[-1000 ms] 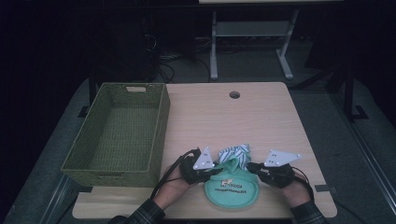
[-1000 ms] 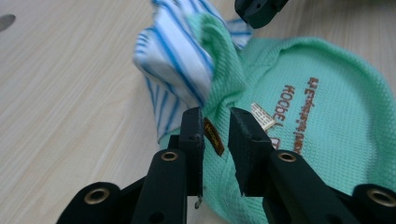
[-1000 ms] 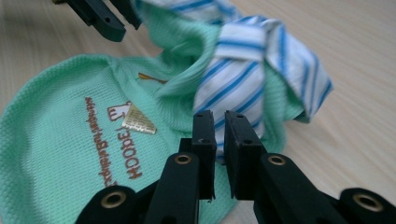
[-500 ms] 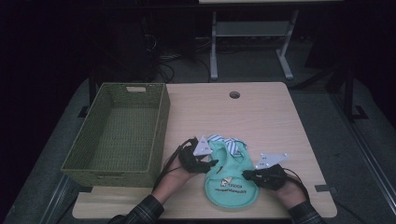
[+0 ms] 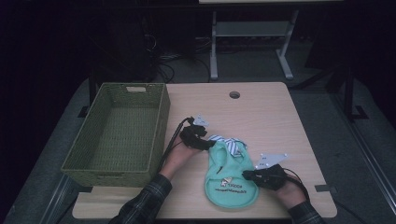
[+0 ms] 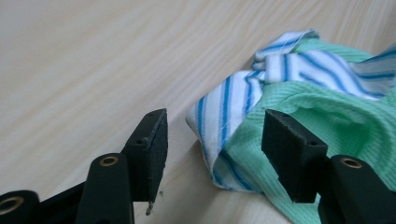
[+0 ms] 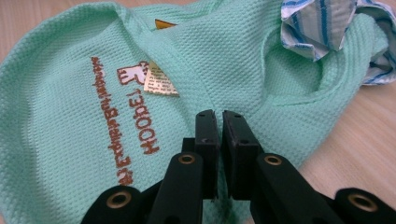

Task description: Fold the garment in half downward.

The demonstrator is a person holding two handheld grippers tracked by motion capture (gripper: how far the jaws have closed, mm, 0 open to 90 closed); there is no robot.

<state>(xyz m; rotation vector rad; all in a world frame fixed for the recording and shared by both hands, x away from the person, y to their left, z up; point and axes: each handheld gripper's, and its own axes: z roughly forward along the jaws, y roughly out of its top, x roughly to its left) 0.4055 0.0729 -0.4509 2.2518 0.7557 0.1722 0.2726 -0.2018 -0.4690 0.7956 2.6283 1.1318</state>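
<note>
High view overlooks table [image 5: 261, 116]; 2 close views share garment [image 7: 224, 56].

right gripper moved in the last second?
Yes. In the high view the right gripper has slid left, away from the table's right edge, and toward the person. Its jaws are shut on the green garment.

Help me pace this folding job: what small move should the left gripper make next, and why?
Probably close the left gripper on the striped edge of the green garment. Its jaws stand open around that edge, while the right gripper looks shut on the green fabric, so a left grip would let both lift.
</note>
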